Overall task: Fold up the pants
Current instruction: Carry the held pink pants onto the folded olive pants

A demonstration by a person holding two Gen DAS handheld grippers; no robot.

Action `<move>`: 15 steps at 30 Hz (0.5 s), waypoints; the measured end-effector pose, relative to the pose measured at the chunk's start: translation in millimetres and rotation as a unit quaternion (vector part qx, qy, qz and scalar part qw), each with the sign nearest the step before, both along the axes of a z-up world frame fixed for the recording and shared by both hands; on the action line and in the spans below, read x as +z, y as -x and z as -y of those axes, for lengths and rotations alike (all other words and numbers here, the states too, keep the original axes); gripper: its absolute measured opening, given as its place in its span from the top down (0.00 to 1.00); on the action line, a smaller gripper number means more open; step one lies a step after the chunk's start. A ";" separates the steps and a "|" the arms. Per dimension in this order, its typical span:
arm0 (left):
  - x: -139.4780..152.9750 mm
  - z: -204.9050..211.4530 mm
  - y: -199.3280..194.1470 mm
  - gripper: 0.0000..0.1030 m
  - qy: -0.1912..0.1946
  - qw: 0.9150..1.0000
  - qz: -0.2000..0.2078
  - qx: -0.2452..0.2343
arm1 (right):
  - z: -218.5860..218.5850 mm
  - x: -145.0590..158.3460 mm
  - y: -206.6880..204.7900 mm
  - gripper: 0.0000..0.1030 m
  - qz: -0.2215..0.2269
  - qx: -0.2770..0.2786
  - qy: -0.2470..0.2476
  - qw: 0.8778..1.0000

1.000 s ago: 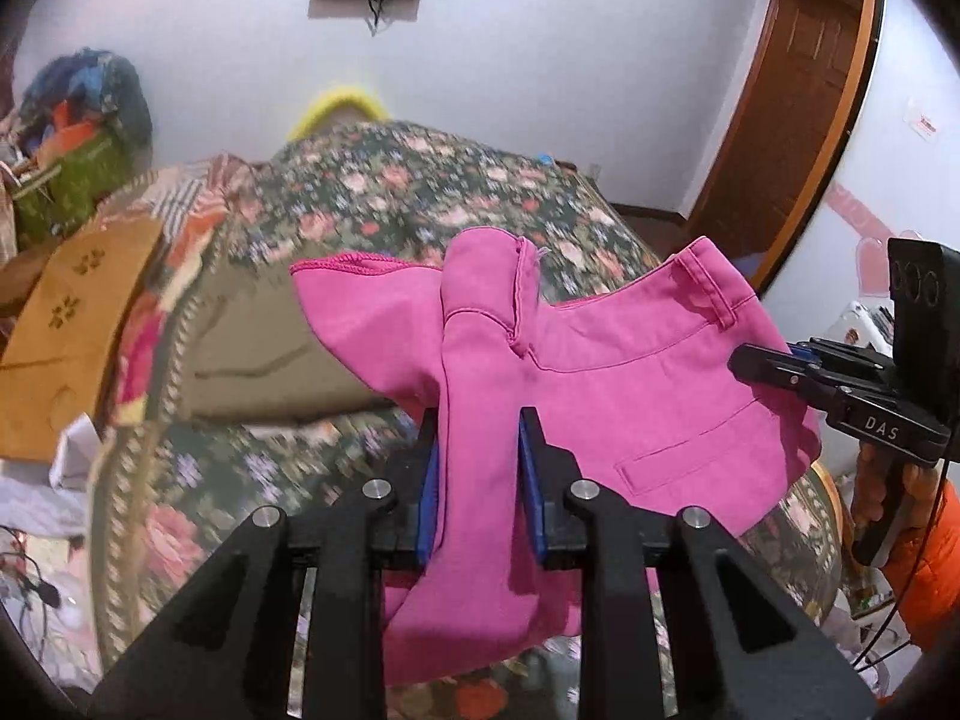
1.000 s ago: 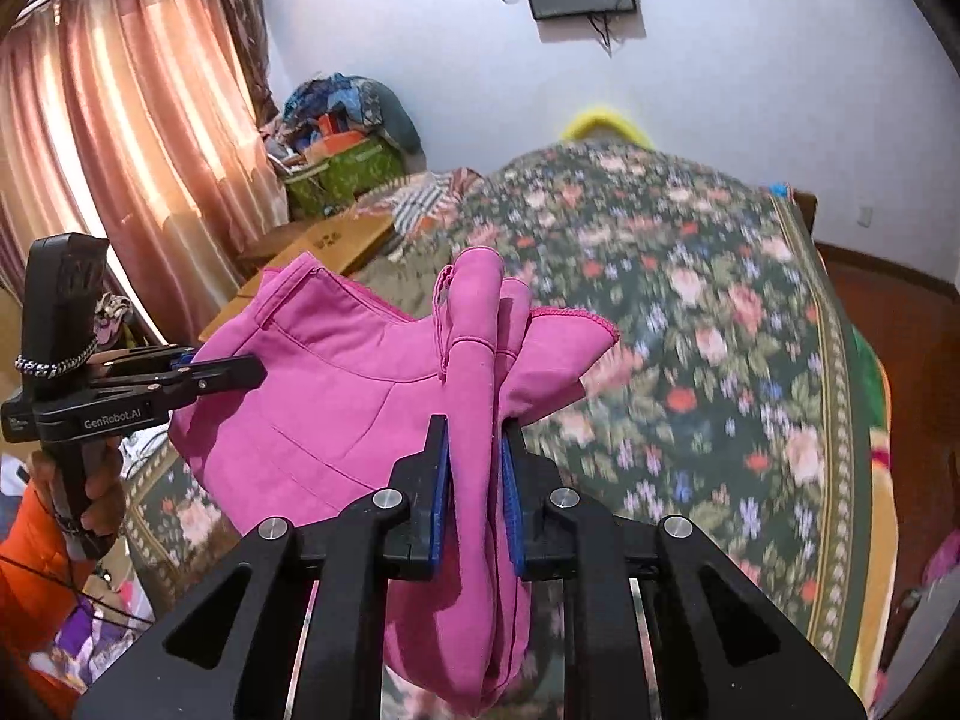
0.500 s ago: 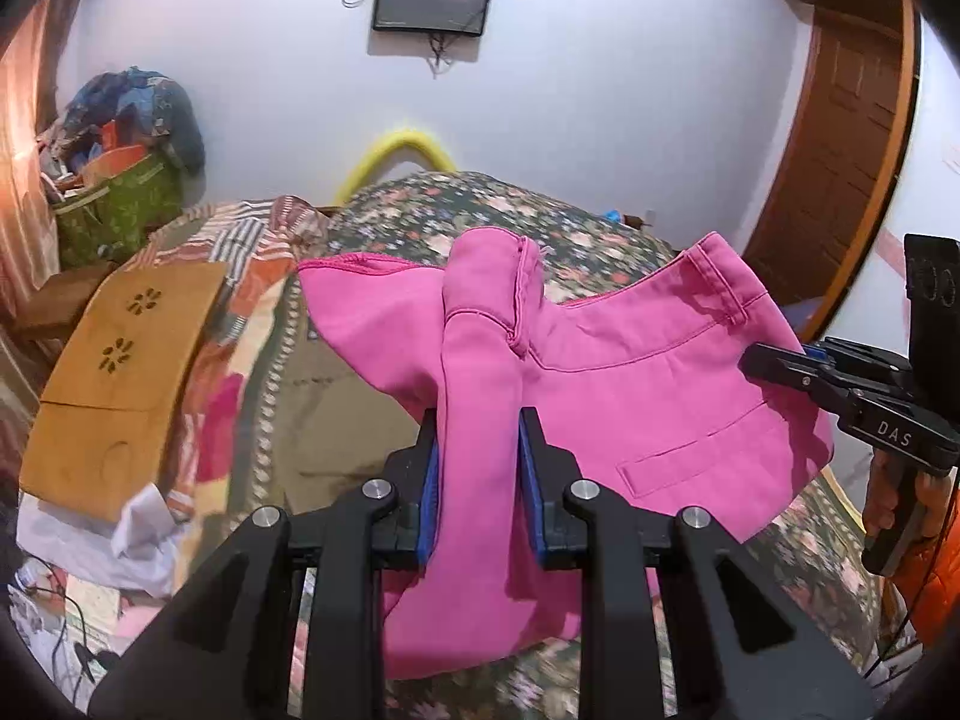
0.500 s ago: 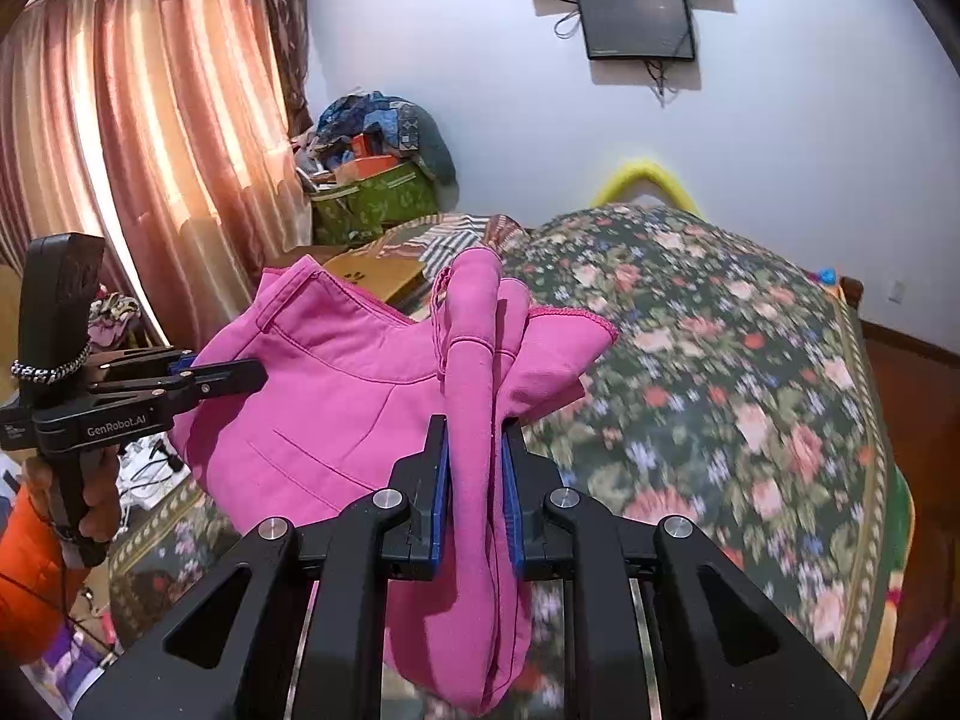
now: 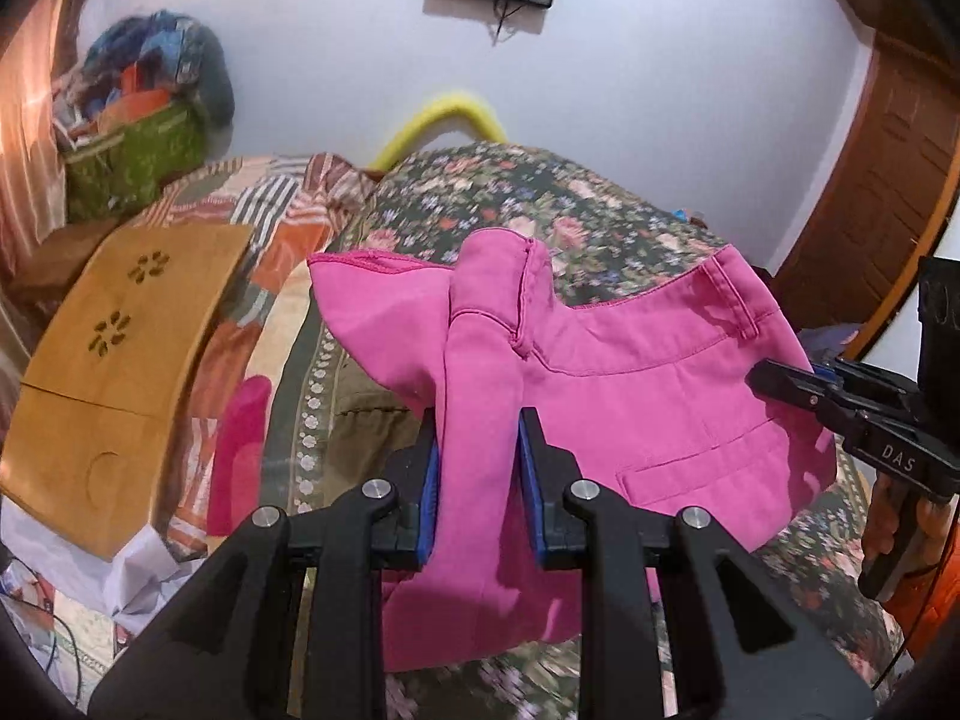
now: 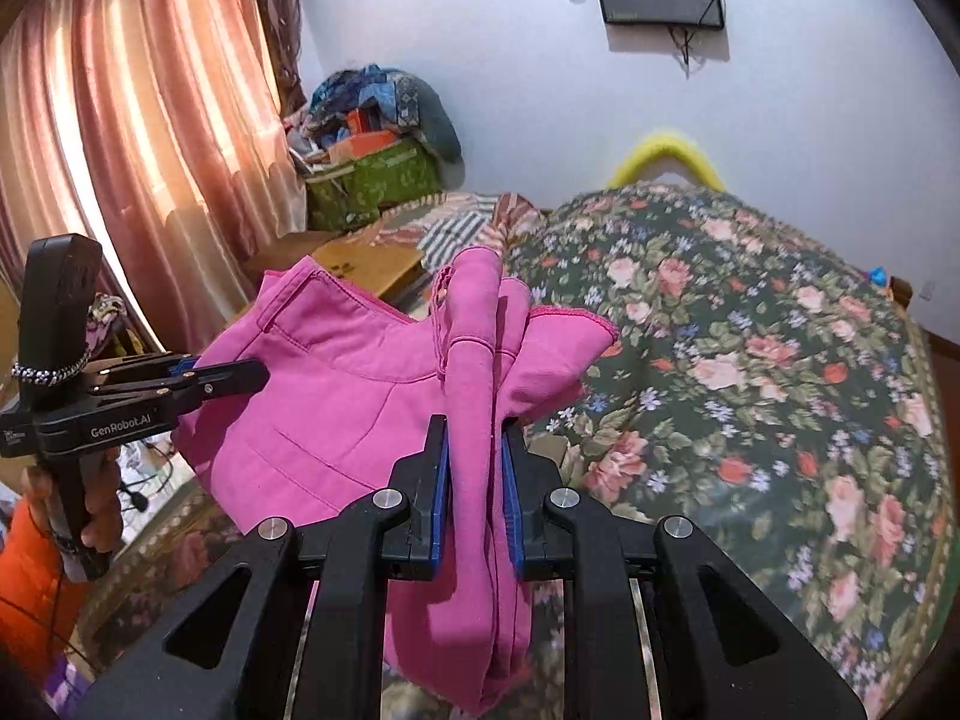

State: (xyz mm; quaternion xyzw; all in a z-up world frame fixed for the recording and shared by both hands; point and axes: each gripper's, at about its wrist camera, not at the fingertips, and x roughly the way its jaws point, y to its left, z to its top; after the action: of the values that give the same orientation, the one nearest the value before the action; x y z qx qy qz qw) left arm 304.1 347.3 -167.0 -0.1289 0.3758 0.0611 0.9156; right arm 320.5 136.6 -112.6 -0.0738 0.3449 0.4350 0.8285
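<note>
Pink pants (image 5: 630, 396) hang in the air above a flowered bed, stretched between both grippers. My left gripper (image 5: 478, 420) is shut on a bunched fold of the pink fabric. My right gripper (image 6: 474, 429) is shut on another bunched fold of the pants (image 6: 336, 390). Each gripper shows in the other's view: the right one (image 5: 780, 384) at the pants' waistband side, the left one (image 6: 234, 375) at the far left edge of the cloth. The waistband and a back pocket face the left wrist camera. The lower part of the pants hangs below the fingers.
The bed with a flowered cover (image 6: 750, 360) lies under and beyond the pants. An olive cloth (image 5: 360, 426) lies on it. A wooden board (image 5: 114, 372) and striped bedding sit at left. A green bag (image 6: 372, 180), curtains (image 6: 138, 138) and a door (image 5: 888, 180) border the room.
Both grippers have risen and tilted upward with the pants held between them. More of the wall and the screen shows, and the bed sits lower in both views.
</note>
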 end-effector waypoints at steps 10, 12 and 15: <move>-70.4 -32.0 -26.3 0.70 0.016 0.998 -0.060 0.024 | -43.6 -59.7 -27.5 0.86 -0.038 0.011 0.052 0.998; -72.3 -35.9 -24.6 0.64 0.020 0.998 -0.056 0.023 | -45.5 -68.4 -30.4 0.86 -0.043 0.008 0.061 0.997; -71.4 -39.8 -22.1 0.57 0.015 0.998 -0.054 0.030 | -44.7 -83.2 -35.2 0.84 -0.059 0.008 0.076 0.995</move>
State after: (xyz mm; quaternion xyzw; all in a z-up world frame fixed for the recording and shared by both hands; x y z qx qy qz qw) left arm 326.2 387.1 -238.4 -0.1508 0.4215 0.0900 0.8896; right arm 355.7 181.3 -195.8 -0.1132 0.4243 0.4179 0.7953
